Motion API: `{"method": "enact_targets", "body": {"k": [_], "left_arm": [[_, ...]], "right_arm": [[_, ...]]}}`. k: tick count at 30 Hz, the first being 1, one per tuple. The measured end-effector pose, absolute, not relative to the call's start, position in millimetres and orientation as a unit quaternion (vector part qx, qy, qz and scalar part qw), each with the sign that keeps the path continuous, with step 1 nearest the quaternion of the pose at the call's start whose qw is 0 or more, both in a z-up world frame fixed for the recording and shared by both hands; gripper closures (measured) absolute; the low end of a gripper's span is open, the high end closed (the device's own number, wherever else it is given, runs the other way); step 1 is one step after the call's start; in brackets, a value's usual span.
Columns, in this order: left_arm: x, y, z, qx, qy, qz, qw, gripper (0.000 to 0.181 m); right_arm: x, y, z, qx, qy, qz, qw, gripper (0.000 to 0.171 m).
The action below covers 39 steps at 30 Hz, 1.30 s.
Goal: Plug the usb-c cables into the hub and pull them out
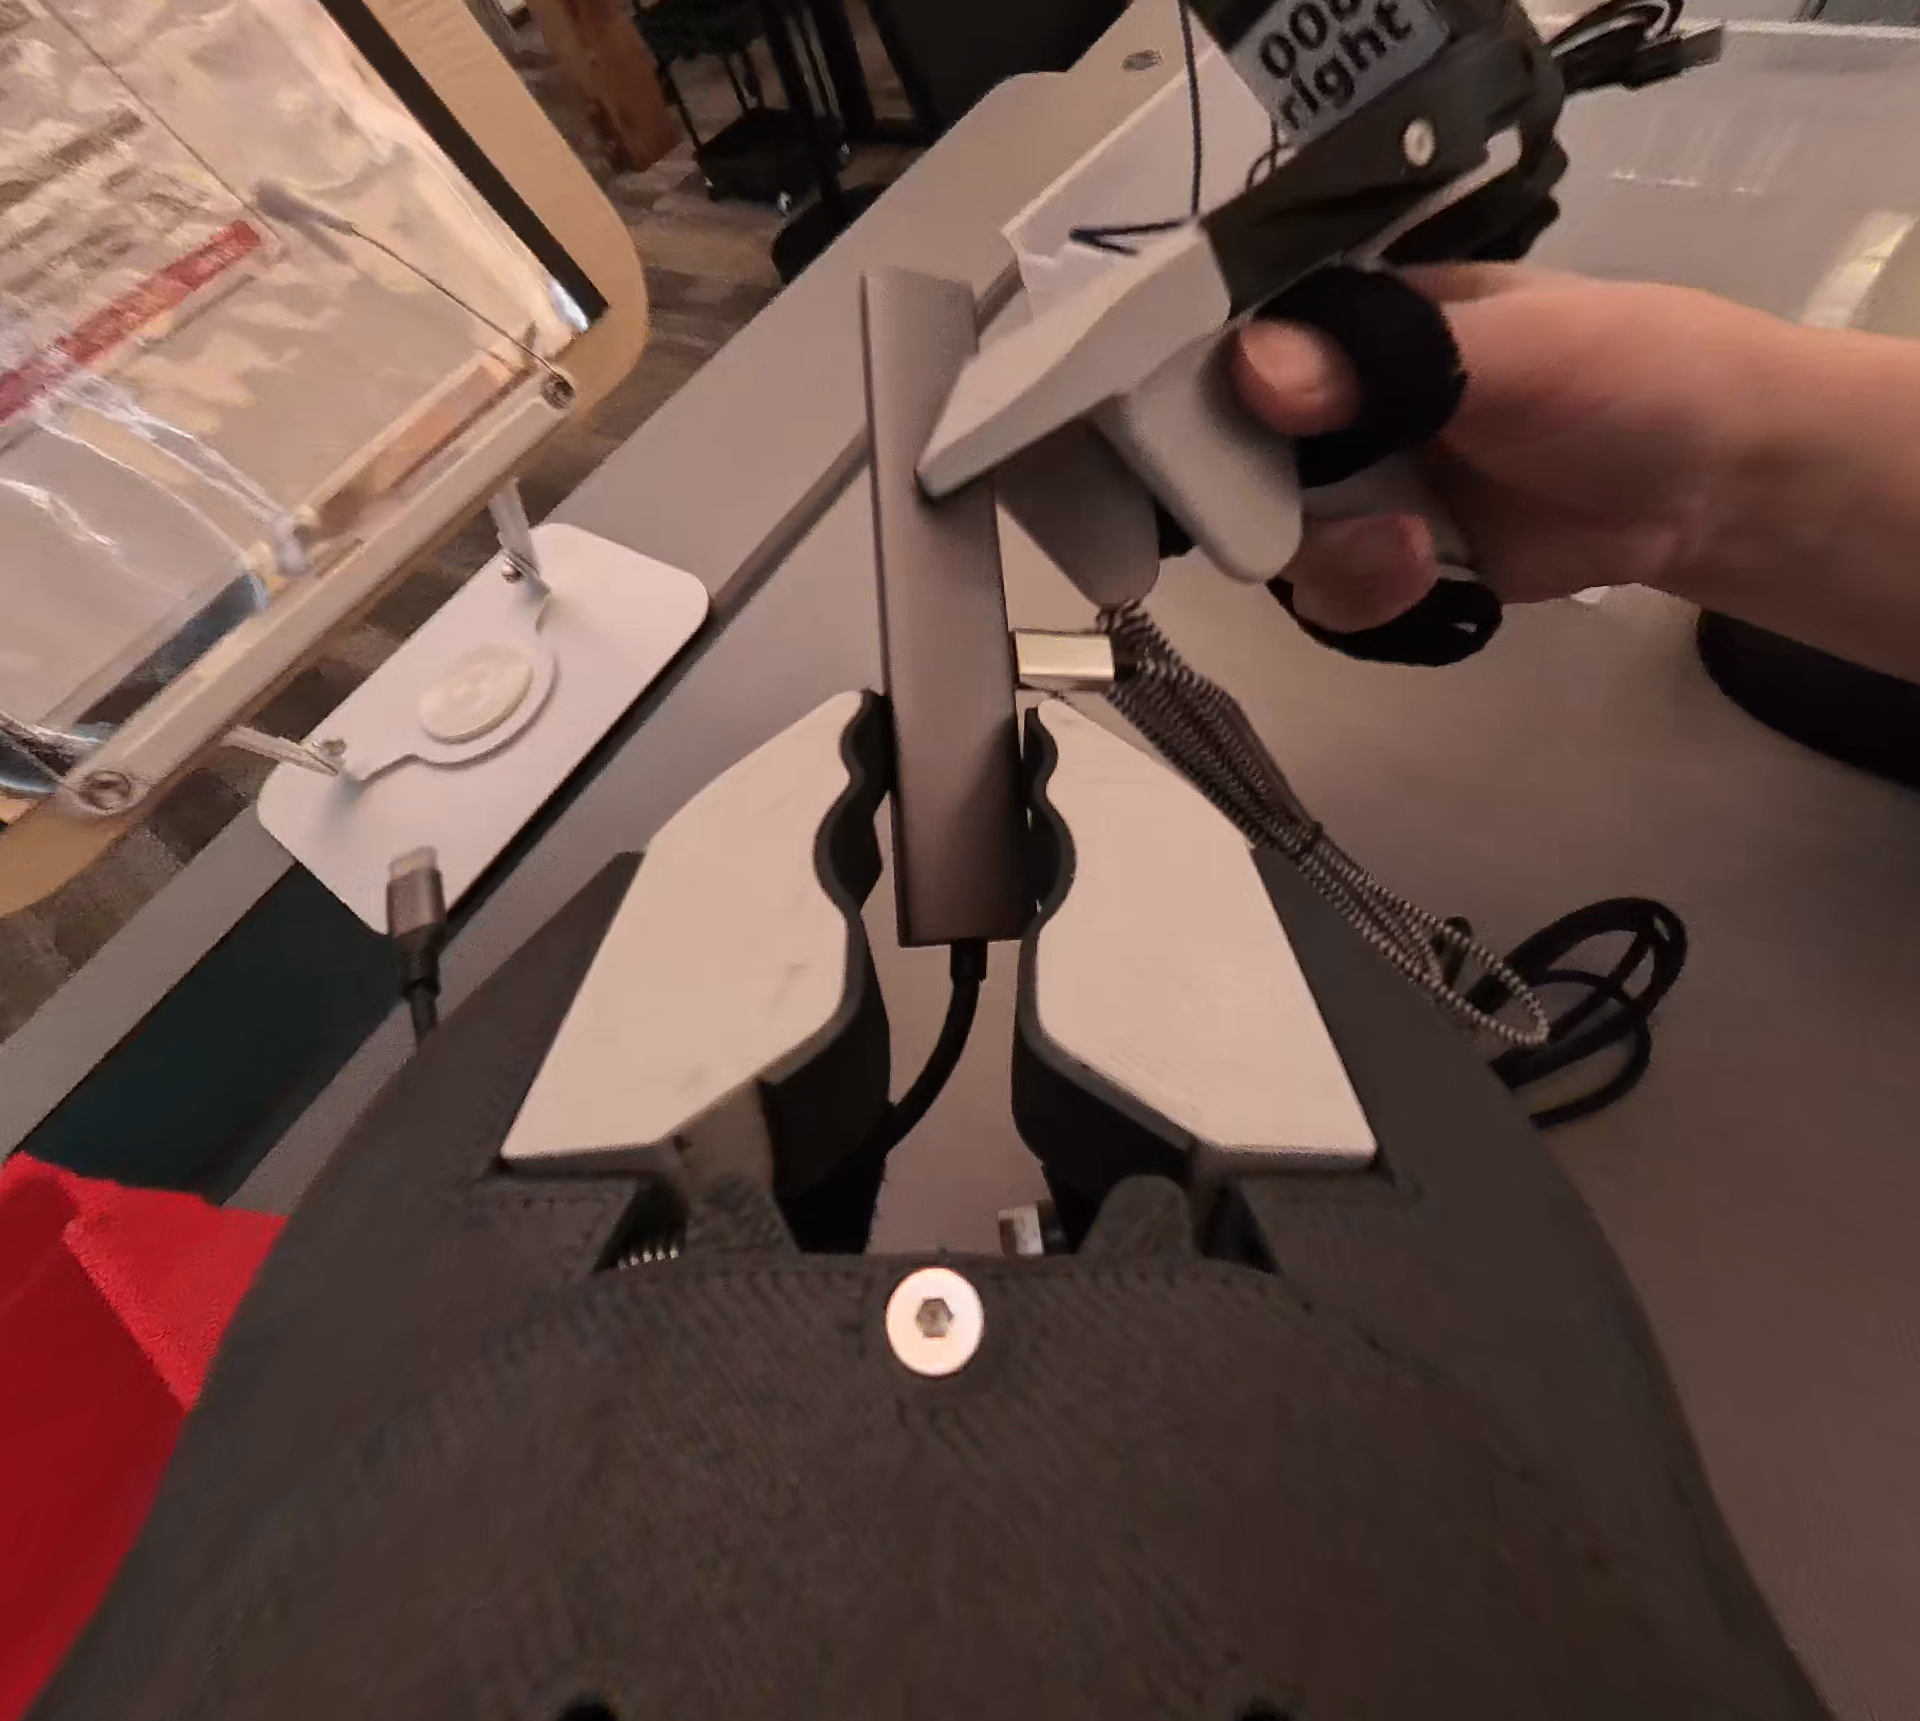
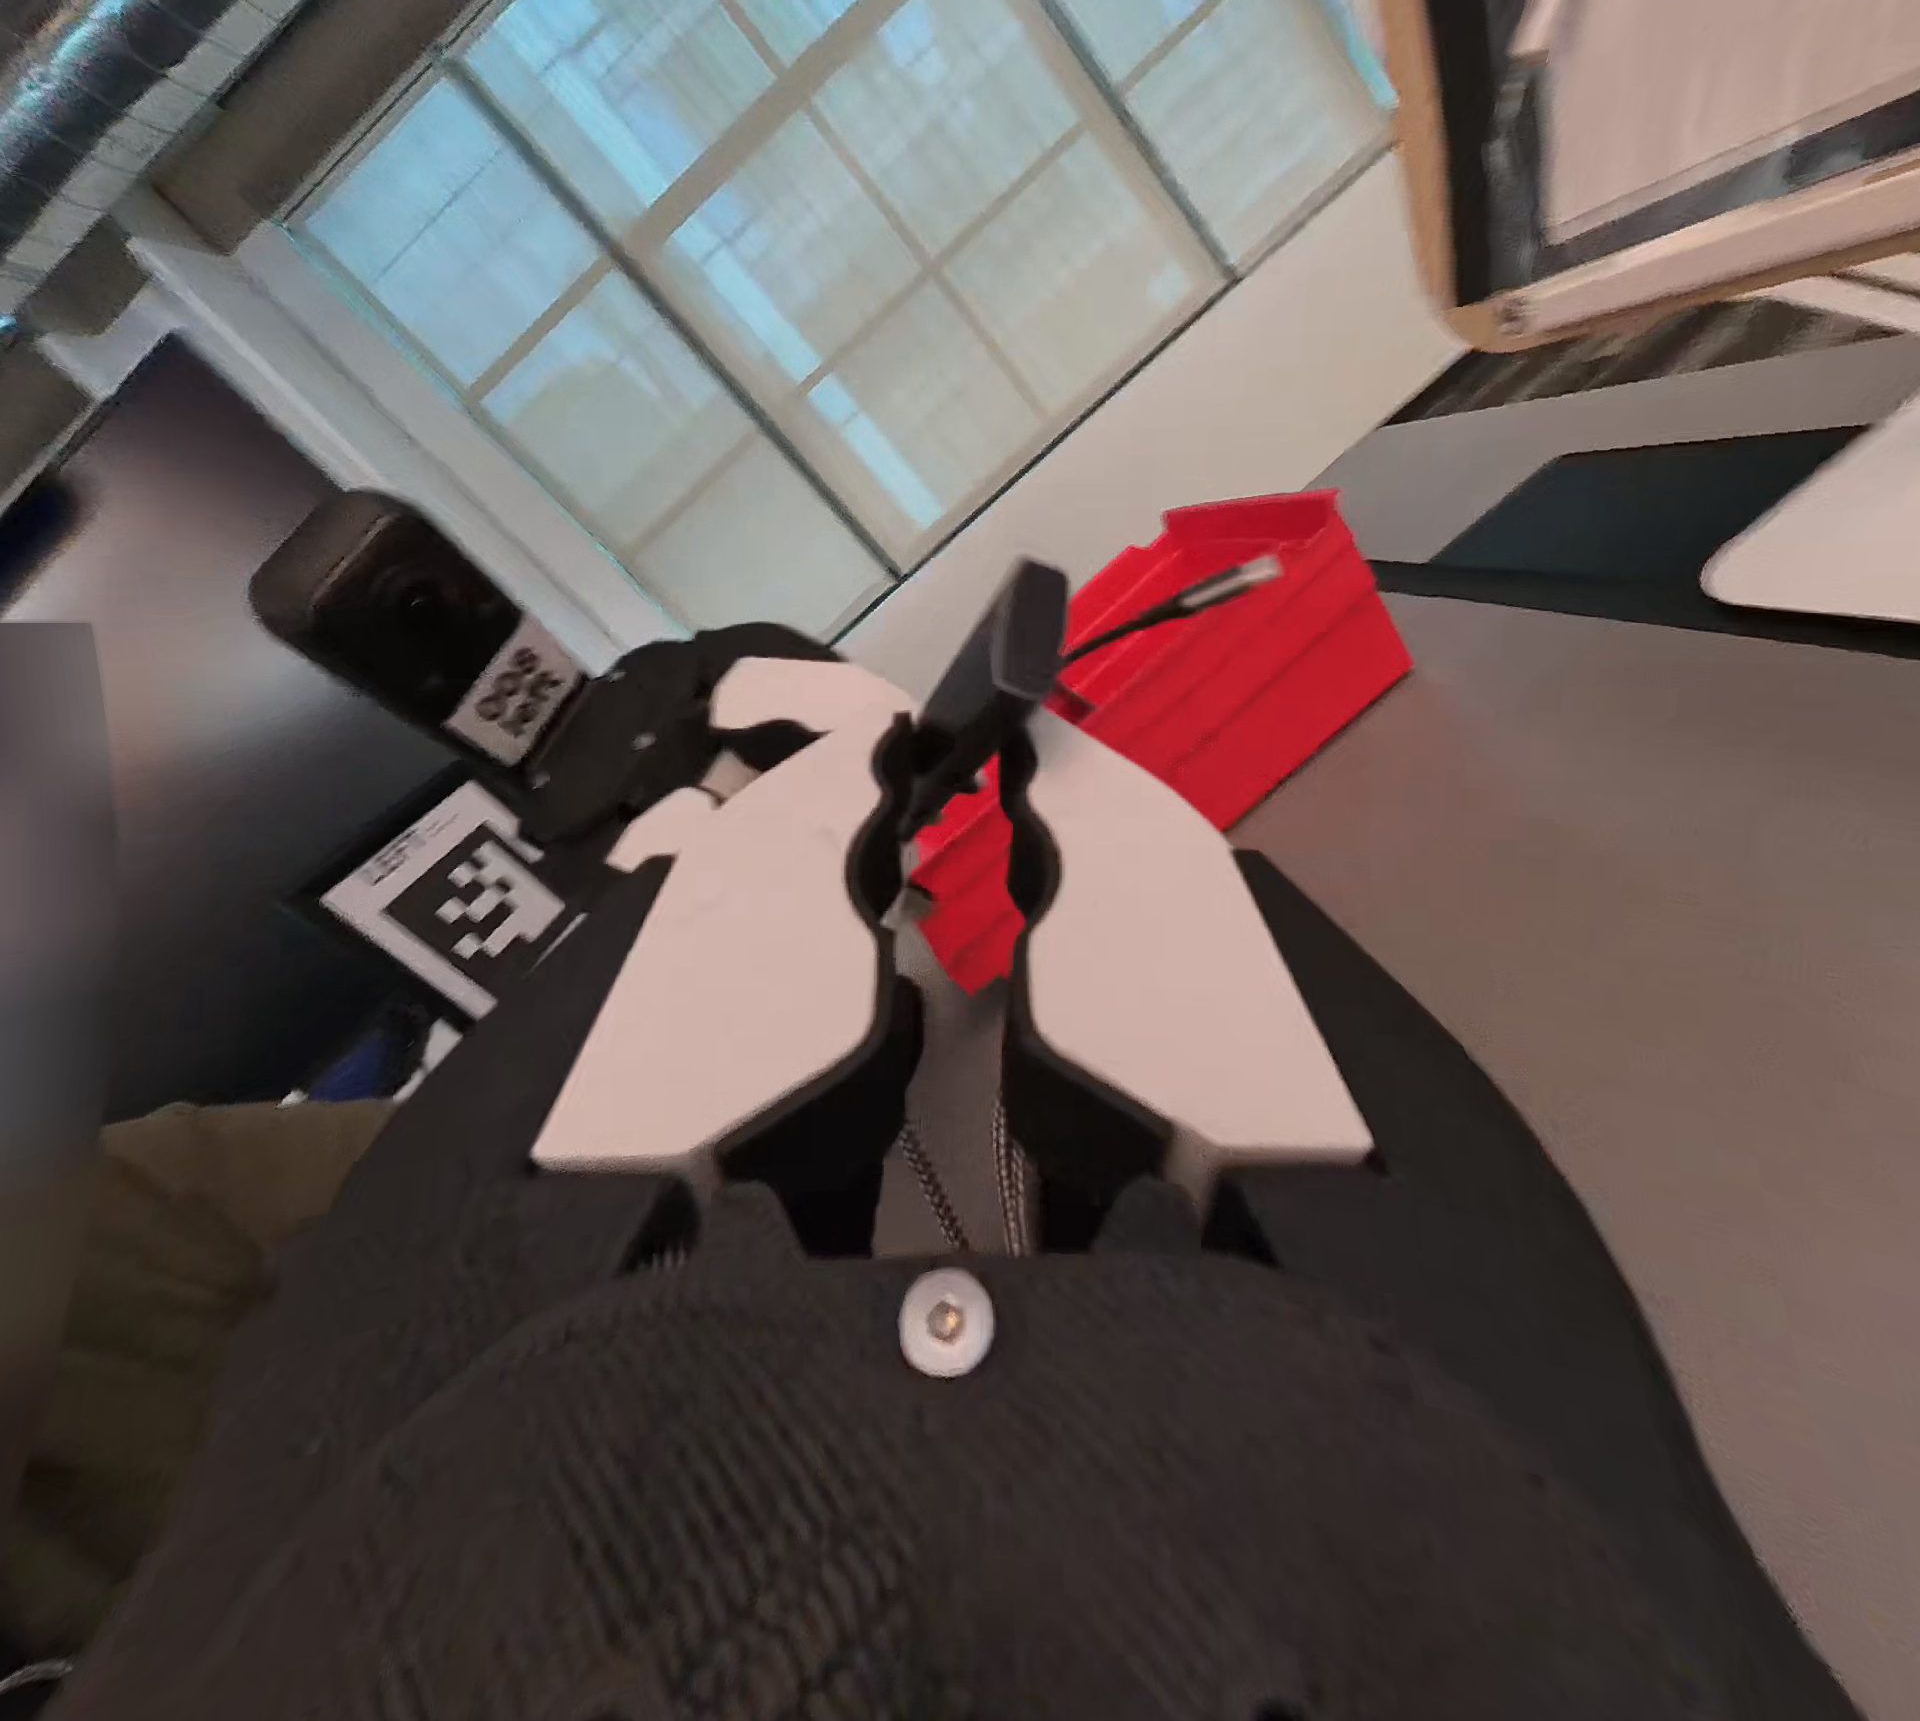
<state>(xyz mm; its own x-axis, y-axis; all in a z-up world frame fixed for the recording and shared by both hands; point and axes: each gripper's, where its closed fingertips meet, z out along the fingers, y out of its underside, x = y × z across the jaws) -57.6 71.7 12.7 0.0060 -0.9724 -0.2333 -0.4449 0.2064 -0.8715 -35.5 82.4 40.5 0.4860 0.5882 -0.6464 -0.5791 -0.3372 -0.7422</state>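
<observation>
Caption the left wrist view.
Left gripper clamps slim grey metal hub; silver braided-cable plug at its side.

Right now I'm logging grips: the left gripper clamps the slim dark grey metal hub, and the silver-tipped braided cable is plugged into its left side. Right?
Not quite. The left gripper does clamp the slim dark grey metal hub, but the silver-tipped braided cable sits at its right side, as the left wrist view shows.

hub (image 1: 940, 622): grey bar, upright | braided usb-c cable (image 1: 1226, 772): plug at hub's side

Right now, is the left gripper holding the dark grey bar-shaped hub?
Yes, the left gripper has its fingers closed on the dark grey bar-shaped hub.
</observation>
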Motion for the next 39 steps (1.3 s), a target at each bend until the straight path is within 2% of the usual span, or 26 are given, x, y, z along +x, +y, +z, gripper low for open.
{"method": "enact_targets", "body": {"k": [7, 11, 15, 18, 19, 20, 24, 32, 36, 37, 39], "left_arm": [[-55, 73, -5, -0.545, 0.661, -0.238, 0.458, 0.158], [-53, 86, -19, -0.565, 0.656, -0.185, 0.466, 0.134], [-51, 90, -16, -0.568, 0.635, -0.196, 0.486, 0.149], [-53, 101, -14, -0.567, 0.625, -0.155, 0.513, 0.151], [-53, 101, -14, -0.563, 0.625, -0.147, 0.521, 0.161], [-52, 101, -13, -0.560, 0.623, -0.145, 0.527, 0.164], [-51, 100, -10, -0.556, 0.618, -0.164, 0.530, 0.164], [-58, 105, 23, -0.541, 0.566, -0.231, 0.578, 0.160], [-74, 117, 50, -0.541, 0.520, -0.289, 0.595, 0.163], [-77, 116, 58, -0.530, 0.515, -0.310, 0.598, 0.159], [-85, 119, 71, -0.524, 0.497, -0.330, 0.608, 0.163]], "right_arm": [[-49, 75, 50, -0.665, -0.017, 0.479, 0.573, 0.161], [-60, 72, 56, -0.671, -0.015, 0.462, 0.580, 0.161], [-68, 72, 56, -0.687, -0.020, 0.419, 0.593, 0.161], [-68, 74, 56, -0.695, -0.015, 0.389, 0.605, 0.161], [-69, 74, 56, -0.695, -0.015, 0.380, 0.610, 0.160], [-69, 74, 57, -0.694, -0.017, 0.372, 0.616, 0.160], [-72, 72, 61, -0.698, -0.047, 0.332, 0.633, 0.160], [-75, 56, 98, -0.656, -0.110, 0.290, 0.688, 0.131], [-45, 39, 131, -0.607, -0.102, 0.193, 0.764, 0.129], [-34, 36, 136, -0.598, -0.089, 0.173, 0.777, 0.130], [-9, 37, 135, -0.599, -0.049, 0.154, 0.784, 0.133]]}}
